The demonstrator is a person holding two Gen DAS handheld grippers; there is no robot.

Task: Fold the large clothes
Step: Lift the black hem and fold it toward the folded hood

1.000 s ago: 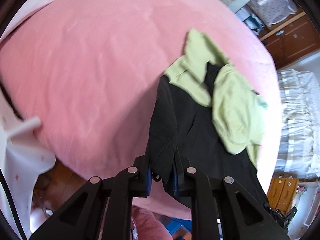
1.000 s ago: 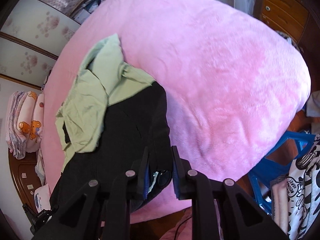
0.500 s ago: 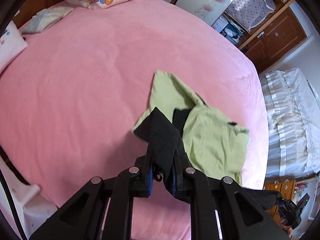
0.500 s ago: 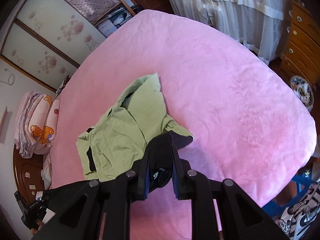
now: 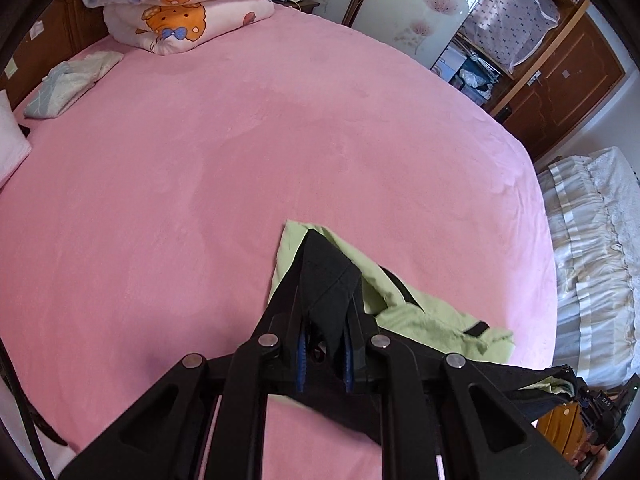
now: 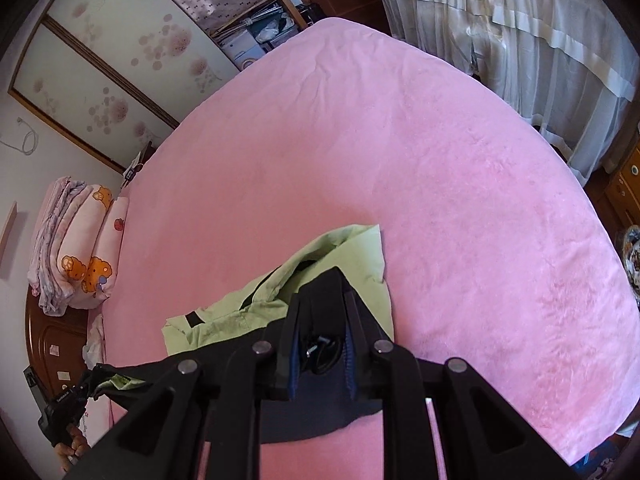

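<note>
Black-and-green garment [image 5: 420, 312] on pink bed [image 5: 200, 160] | left tool [image 5: 324, 300] clamps it | right tool [image 6: 320, 304] clamps it

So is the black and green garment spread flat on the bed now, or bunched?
Bunched: the garment lies crumpled, its black edge lifted by both claws.

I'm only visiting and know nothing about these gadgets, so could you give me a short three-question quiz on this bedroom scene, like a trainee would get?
1. True or false: both grippers are shut on the same black and green garment.
2. What colour is the bed cover: A blue, B pink, C white?
3. What sits at the head of the bed, printed with cartoon bears?

Key:
1. True. The left gripper and right gripper each pinch black fabric, which stretches between them.
2. B.
3. A folded quilt.
</note>
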